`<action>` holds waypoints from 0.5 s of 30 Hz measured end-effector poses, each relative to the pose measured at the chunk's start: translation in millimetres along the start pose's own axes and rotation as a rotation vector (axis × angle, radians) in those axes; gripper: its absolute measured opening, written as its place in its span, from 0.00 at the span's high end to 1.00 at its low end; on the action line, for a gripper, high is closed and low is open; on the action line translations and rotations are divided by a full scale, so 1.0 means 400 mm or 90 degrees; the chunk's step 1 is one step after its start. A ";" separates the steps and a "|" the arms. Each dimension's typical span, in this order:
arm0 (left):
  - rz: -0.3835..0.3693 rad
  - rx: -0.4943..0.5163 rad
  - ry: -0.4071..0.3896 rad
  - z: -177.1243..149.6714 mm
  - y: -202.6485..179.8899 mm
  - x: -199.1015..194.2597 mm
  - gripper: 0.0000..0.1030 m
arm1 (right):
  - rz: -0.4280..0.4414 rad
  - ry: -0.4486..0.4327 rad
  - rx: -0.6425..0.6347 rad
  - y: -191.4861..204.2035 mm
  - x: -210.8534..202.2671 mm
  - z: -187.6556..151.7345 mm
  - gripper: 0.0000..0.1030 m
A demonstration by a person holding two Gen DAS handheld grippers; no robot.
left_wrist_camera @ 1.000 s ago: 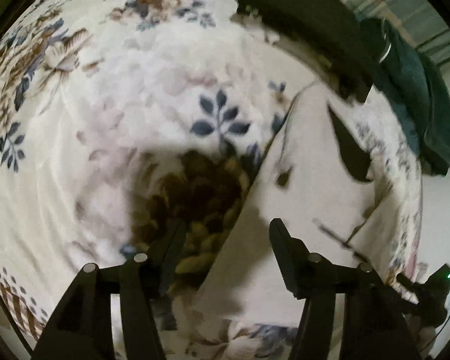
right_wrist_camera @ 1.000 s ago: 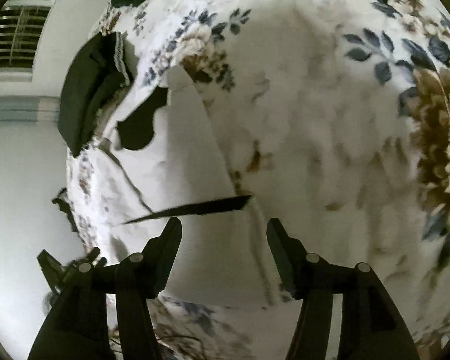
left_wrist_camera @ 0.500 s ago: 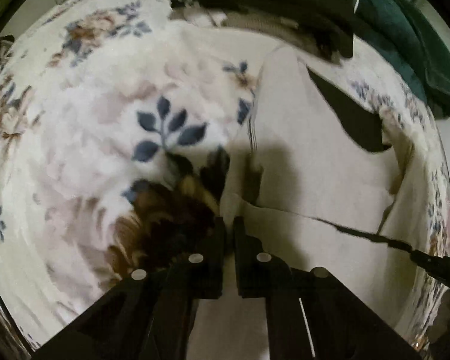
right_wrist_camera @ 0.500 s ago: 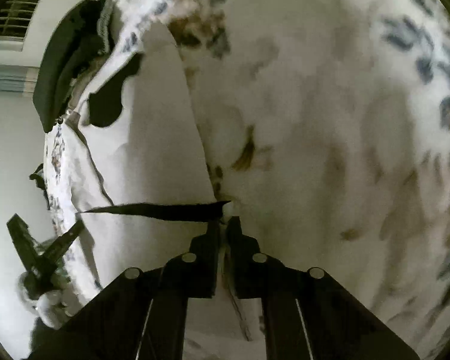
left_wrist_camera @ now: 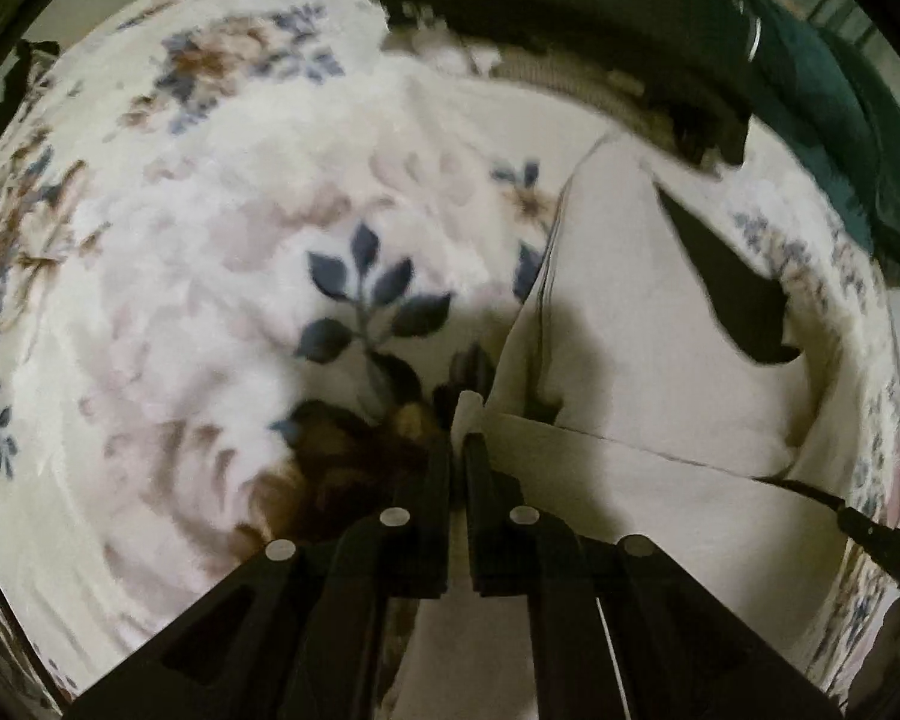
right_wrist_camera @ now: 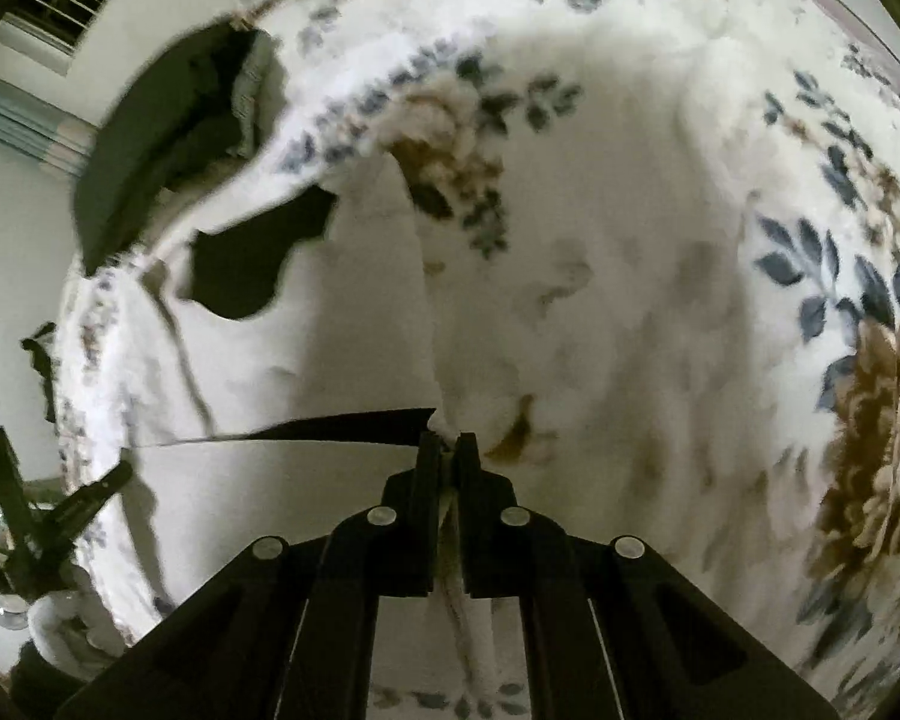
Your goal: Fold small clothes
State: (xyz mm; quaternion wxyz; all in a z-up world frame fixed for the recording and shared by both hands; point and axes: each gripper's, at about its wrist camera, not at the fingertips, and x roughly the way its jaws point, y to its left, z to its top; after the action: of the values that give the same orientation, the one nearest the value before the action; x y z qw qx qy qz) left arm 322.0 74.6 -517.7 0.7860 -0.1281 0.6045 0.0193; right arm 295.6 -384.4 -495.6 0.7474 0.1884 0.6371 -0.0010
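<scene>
Both grippers have clamped down now. The left gripper (left_wrist_camera: 457, 441) has its jaws pinched nearly together with a little peak of cream fabric poking up between the tips, so it's got hold of the near corner of the cream garment (left_wrist_camera: 642, 324). Same story on the other side: the right gripper (right_wrist_camera: 444, 441) is squeezed onto the opposite corner, and you can see cloth running down between its jaws.

A second ago both sets of jaws stood wide apart above the cloth, straddling the hem without touching it. Half a second back they'd already snapped in on the edge, and since then they haven't budged. So the grab is done on both corners at once.

The garment itself lies flat on the floral blanket (left_wrist_camera: 222, 228), stretching away from the grippers, with a dark patch (left_wrist_camera: 732, 300) on it further up. Right at the gripped end there's a dark slit (right_wrist_camera: 354, 423) where the top layer gapes off what's under it, which looks to me like the hem starting to lift. Beyond it sits a pile of dark clothes (left_wrist_camera: 570, 18), and a green one (left_wrist_camera: 834, 138) beside that.

My guess for the task: with both corners secured, the next bit is carrying that edge up and over toward the far end to make the fold. Worth watching whether each pinch caught every layer.
</scene>
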 end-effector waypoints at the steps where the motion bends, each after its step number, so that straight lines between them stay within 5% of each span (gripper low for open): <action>1: -0.001 0.002 0.016 0.005 0.001 0.015 0.93 | -0.004 0.013 0.003 -0.002 0.017 0.003 0.95; 4: 0.000 -0.001 0.045 0.021 0.011 0.026 0.93 | -0.014 0.056 0.032 -0.021 0.054 0.025 0.94; 9: -0.027 -0.017 0.025 0.105 0.012 -0.019 0.54 | 0.048 0.039 0.103 -0.049 0.011 0.112 0.54; 10: -0.036 -0.012 0.016 0.127 0.003 -0.025 0.47 | 0.054 0.033 0.103 -0.045 0.004 0.130 0.53; 15: -0.022 0.093 -0.007 0.267 -0.107 0.011 0.46 | 0.036 0.014 0.033 0.035 0.010 0.298 0.53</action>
State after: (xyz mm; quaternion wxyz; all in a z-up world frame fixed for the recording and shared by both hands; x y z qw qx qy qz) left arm 431.9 56.8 -489.0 0.7969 -0.0806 0.5975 -0.0375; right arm 413.4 -404.1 -481.5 0.7351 0.2259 0.6392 0.0059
